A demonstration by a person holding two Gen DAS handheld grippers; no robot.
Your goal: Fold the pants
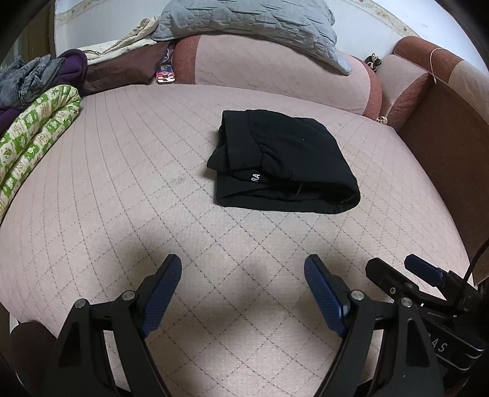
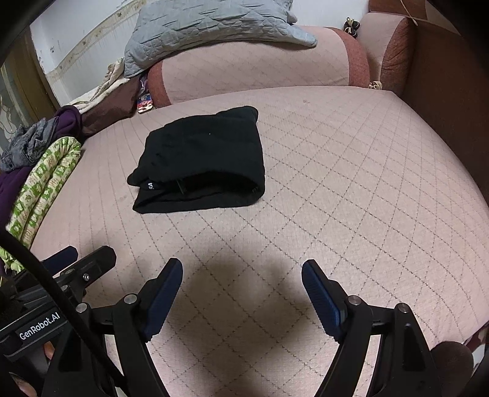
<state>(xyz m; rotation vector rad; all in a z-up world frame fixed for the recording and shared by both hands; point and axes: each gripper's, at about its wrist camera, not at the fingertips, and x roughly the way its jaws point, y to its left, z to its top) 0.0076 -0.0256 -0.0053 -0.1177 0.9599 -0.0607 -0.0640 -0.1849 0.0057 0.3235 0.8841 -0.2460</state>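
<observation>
Black pants [image 1: 284, 162] lie folded into a compact bundle on the pink quilted sofa seat [image 1: 122, 183]; white letters show on an inner layer at the near edge. They also show in the right wrist view [image 2: 201, 162], left of centre. My left gripper [image 1: 243, 268] is open and empty, hovering above the seat well short of the pants. My right gripper [image 2: 241, 271] is open and empty too, beside the left one, and shows at the lower right of the left wrist view [image 1: 406, 271].
A green-and-white patterned blanket [image 1: 33, 134] and a pile of purple and denim clothes [image 1: 36, 76] lie at the left. A grey quilted blanket [image 1: 244, 27] drapes the sofa back. The brown armrest [image 1: 440, 146] bounds the right side.
</observation>
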